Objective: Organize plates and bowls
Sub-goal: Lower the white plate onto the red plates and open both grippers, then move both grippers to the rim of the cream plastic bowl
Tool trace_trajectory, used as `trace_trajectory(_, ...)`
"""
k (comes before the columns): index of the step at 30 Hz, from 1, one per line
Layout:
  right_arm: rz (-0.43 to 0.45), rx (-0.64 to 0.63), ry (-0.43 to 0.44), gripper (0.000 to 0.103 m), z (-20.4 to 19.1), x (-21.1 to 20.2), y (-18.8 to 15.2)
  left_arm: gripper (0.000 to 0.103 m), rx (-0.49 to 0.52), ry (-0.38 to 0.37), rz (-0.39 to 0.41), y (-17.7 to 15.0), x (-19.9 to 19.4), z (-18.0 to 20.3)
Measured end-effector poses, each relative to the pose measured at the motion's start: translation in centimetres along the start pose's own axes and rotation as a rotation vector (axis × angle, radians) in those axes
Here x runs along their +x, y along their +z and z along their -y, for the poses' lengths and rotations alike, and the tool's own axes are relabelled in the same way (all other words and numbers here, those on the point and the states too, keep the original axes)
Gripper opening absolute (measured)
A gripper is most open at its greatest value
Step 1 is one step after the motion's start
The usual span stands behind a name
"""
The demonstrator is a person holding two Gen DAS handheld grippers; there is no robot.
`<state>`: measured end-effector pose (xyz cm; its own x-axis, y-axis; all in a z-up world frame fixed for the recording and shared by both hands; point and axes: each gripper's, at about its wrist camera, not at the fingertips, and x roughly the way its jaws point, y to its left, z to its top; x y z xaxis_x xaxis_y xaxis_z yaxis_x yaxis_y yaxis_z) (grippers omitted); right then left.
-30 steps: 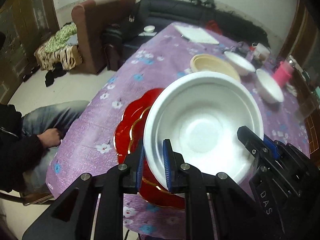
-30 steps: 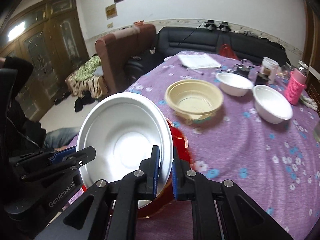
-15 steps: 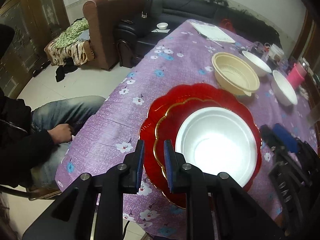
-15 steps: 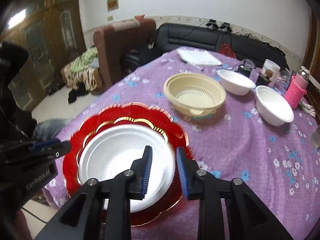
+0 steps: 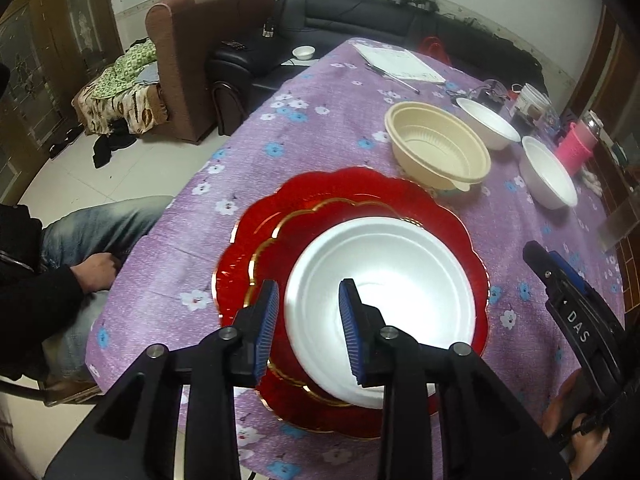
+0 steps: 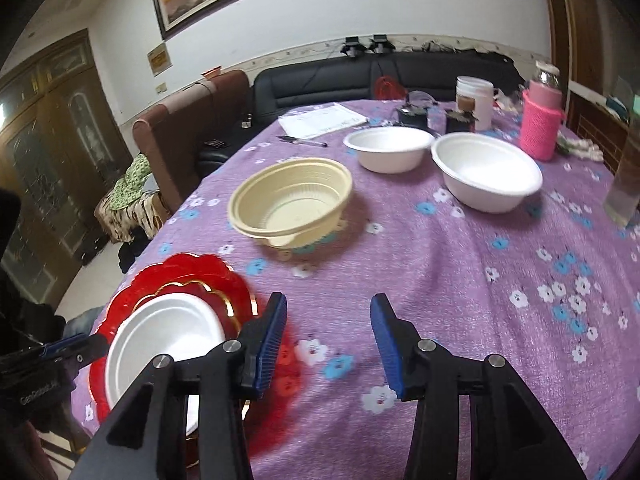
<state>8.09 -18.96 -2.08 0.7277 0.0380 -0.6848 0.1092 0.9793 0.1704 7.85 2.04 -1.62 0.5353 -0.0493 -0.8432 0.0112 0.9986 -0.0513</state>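
A white foam plate [image 5: 404, 280] lies on a red scalloped plate [image 5: 320, 208] at the near edge of the purple flowered table; both show in the right wrist view, plate [image 6: 164, 332] on red plate [image 6: 192, 272]. My left gripper [image 5: 308, 328] is open, its fingers astride the white plate's near rim. My right gripper [image 6: 328, 344] is open and empty, over bare cloth right of the plates. A beige bowl [image 5: 438, 146] [image 6: 292, 200] and two white foam bowls [image 6: 388, 148] [image 6: 486, 172] stand farther back.
A pink-sleeved bottle [image 6: 542, 120], a white jar [image 6: 476, 100], papers with a pen [image 6: 320, 120] and a clear bottle [image 6: 626, 176] stand at the far and right side. A seated person's knee and hand [image 5: 96, 268] are left of the table.
Both grippers set the white plate down onto the red plate, then opened. The right gripper swung right, away from the plates; the left stayed over the plate's rim.
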Motion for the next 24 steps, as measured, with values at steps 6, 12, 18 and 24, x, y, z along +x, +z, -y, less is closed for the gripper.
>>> trace_trajectory(6, -0.009, 0.036, 0.002, 0.045, 1.6, 0.9, -0.5, 0.029, 0.015, -0.005, 0.004, 0.1, 0.1, 1.2)
trace_trajectory(12, -0.017, 0.053, 0.012, 0.045, 2.2, 1.8, -0.4, 0.029, 0.035, -0.004, 0.003, 1.1, 0.5, 2.2)
trace_trajectory(18, -0.020, 0.053, 0.024, 0.045, 2.4, 2.6, 0.9, 0.029, 0.069, 0.001, 0.008, 3.6, 0.9, 3.5)
trace_trajectory(24, -0.005, 0.068, 0.057, 0.045, 2.6, 3.9, 4.1, 0.029, 0.090, -0.008, -0.008, 8.3, 2.1, 5.0)
